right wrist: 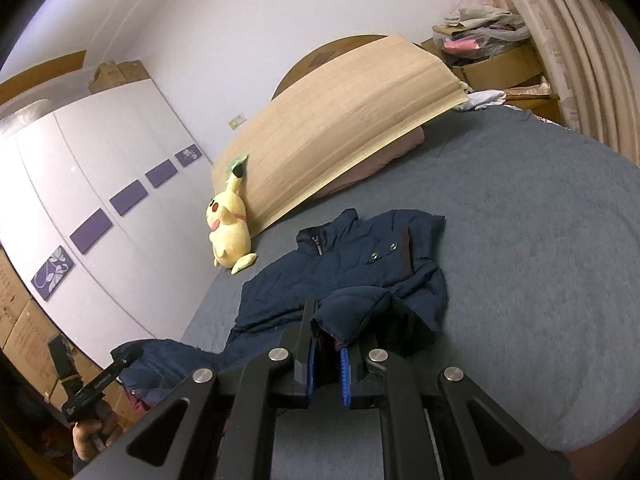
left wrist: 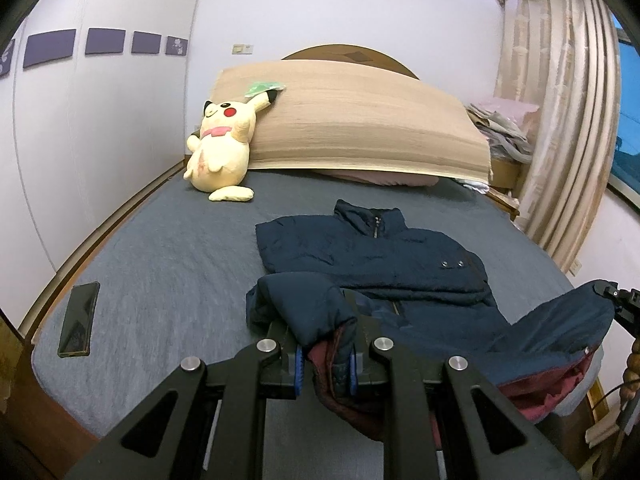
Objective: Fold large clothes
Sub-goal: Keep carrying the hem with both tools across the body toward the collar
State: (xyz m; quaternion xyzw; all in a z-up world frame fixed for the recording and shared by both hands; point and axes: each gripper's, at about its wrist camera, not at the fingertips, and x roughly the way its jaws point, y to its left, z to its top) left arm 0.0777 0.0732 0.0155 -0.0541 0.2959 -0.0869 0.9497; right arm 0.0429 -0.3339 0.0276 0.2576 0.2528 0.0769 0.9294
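Between the blue pads (left wrist: 298, 372) of the left gripper (left wrist: 326, 374), a near hem corner of the navy jacket (left wrist: 384, 256) is clamped, its red lining (left wrist: 332, 364) turned out. The right gripper (right wrist: 328, 378) is likewise closed on the other hem corner, which is held raised off the grey bed sheet (right wrist: 520, 240). The jacket's collar end lies flat on the far side, toward a yellow plush toy (left wrist: 222, 148) and a leaning board (left wrist: 360, 120). A phone (left wrist: 79, 319) is seen at the left edge.
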